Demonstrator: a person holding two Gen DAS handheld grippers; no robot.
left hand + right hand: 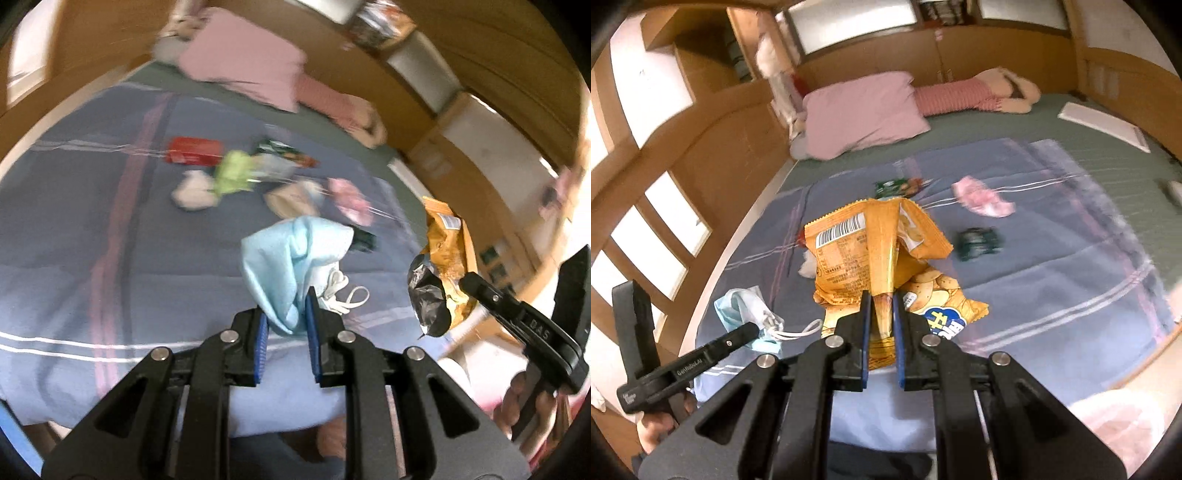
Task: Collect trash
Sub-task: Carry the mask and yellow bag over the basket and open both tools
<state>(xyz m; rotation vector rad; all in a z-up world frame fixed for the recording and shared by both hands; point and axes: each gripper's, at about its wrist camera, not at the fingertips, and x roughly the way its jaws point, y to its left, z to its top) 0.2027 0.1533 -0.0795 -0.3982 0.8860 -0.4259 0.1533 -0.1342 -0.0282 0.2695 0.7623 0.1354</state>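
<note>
Blue-padded fingers of the left gripper [284, 317] are clamped on a light blue face mask [291, 258], which is held above the bed [1071, 122]. An orange chip bag [882, 251] is pinched in the right gripper [881, 321]. More litter is scattered on the striped blanket [1052, 258]: a red packet [194, 149], a pink wrapper [982, 197], a dark green wrapper [979, 240].
</note>
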